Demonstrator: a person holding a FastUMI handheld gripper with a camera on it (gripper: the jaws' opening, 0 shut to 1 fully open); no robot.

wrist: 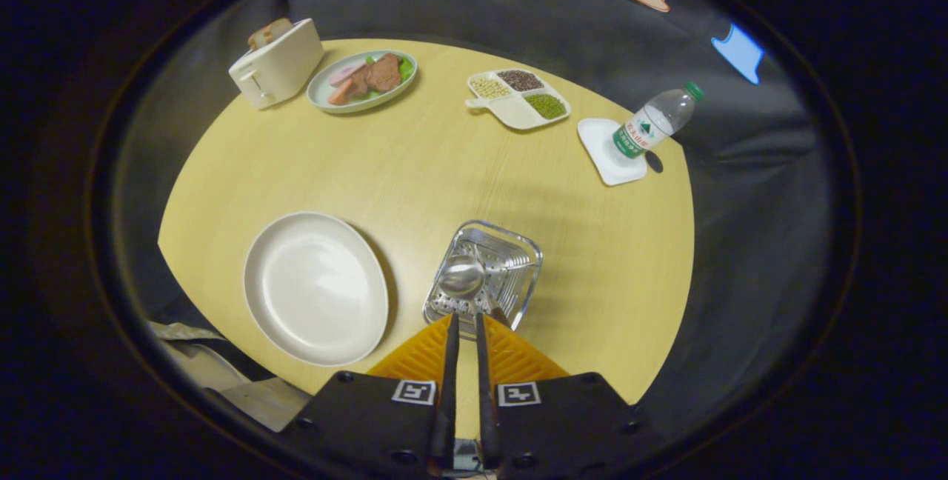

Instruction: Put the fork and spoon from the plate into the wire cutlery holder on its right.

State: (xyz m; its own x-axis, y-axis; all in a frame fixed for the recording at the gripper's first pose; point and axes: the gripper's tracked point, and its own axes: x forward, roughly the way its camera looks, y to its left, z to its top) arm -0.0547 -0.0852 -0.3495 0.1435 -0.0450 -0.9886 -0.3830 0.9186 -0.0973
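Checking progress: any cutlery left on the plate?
No, the plate is bare; the spoon stands in the holder, gripper shut on it.

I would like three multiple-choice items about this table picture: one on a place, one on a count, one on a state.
1. Where does the wire cutlery holder stand?
A. right of the empty cream plate
B. beside the toaster
C. on the white coaster

2. How many compartments of the white divided tray hold grains or beans?
A. one
B. three
C. four

3. How are the orange gripper fingers of the gripper?
A. wide apart
B. nearly closed, holding the metal spoon
C. gripping the bottle

Answers: 1 A, holder sits right of the plate; 2 B, one compartment is empty; 3 B, spoon handle runs between the fingers.
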